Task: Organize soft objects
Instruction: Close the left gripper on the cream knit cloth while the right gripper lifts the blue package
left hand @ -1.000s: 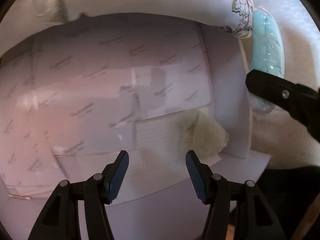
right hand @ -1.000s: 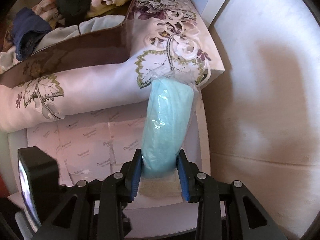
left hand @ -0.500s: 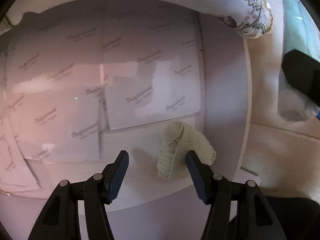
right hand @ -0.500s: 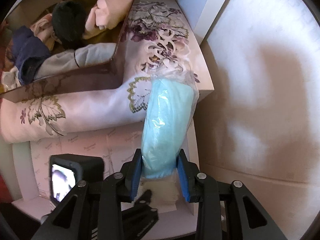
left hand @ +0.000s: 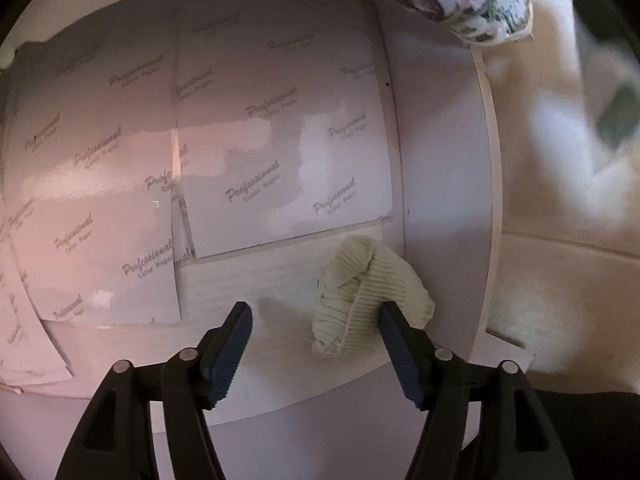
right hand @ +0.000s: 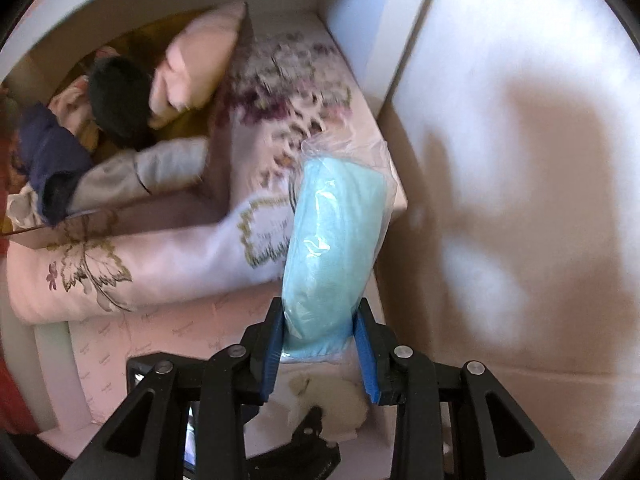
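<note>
While the right gripper (right hand: 320, 346) is clamped on a bagged blue cloth (right hand: 334, 248), holding it up in front of the floral fabric bin (right hand: 288, 92), the left gripper (left hand: 316, 344) hangs open over a cream knit piece (left hand: 370, 294). That knit piece lies on the near right corner of the paper-lined shelf (left hand: 224, 272), against the side wall, and it sits closer to the right finger than the left, which hangs over bare shelf. Step in hand looks like picking up the knit piece with the left while the right carries the bag toward storage. Next move calls for shifting the left gripper right to centre the knit, lowering, then closing. The bin already holds dark and pink clothes (right hand: 120, 104), so the bag likely goes there.
</note>
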